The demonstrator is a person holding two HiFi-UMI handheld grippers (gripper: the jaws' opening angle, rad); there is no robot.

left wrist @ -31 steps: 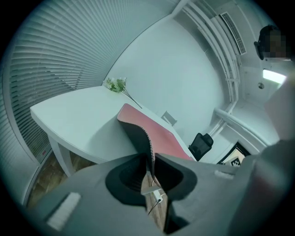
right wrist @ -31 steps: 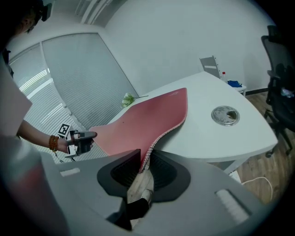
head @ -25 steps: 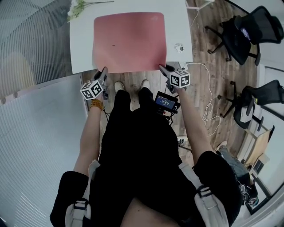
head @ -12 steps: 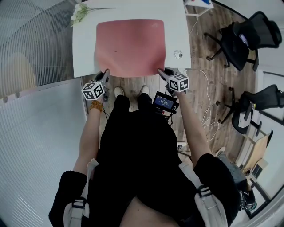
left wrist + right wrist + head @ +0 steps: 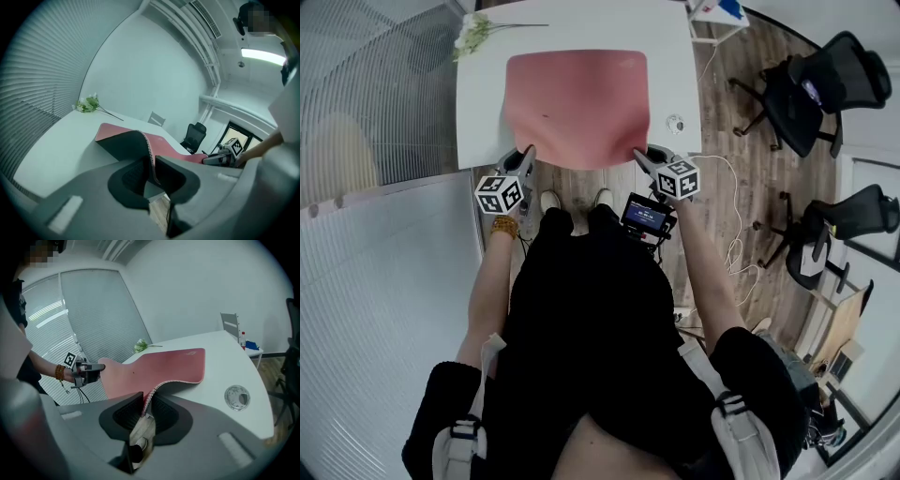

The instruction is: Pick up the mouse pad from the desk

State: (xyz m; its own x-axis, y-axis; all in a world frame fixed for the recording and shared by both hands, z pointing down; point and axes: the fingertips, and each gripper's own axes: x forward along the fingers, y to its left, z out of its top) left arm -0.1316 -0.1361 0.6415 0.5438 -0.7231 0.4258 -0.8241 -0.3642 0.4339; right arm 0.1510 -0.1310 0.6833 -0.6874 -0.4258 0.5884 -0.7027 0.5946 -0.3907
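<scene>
A large pink mouse pad [image 5: 577,103] with a black underside lies partly on the white desk [image 5: 483,112]; its near edge is lifted off the desk and sags between my two grippers. My left gripper [image 5: 526,153] is shut on the pad's near left corner [image 5: 149,161]. My right gripper [image 5: 639,155] is shut on the near right corner [image 5: 149,401]. In the left gripper view the pad's black underside [image 5: 124,145] curls upward. The far part of the pad [image 5: 183,362] still rests on the desk.
A small round silver object [image 5: 676,123] sits on the desk right of the pad [image 5: 236,396]. A sprig of white flowers [image 5: 478,30] lies at the far left corner. Black office chairs [image 5: 816,80] stand on the wood floor to the right. Cables trail by my right side.
Both grippers have risen with the pad's near corners, so the near edge has lifted off the desk and curls more. The far part of the pad stays on the desk.
</scene>
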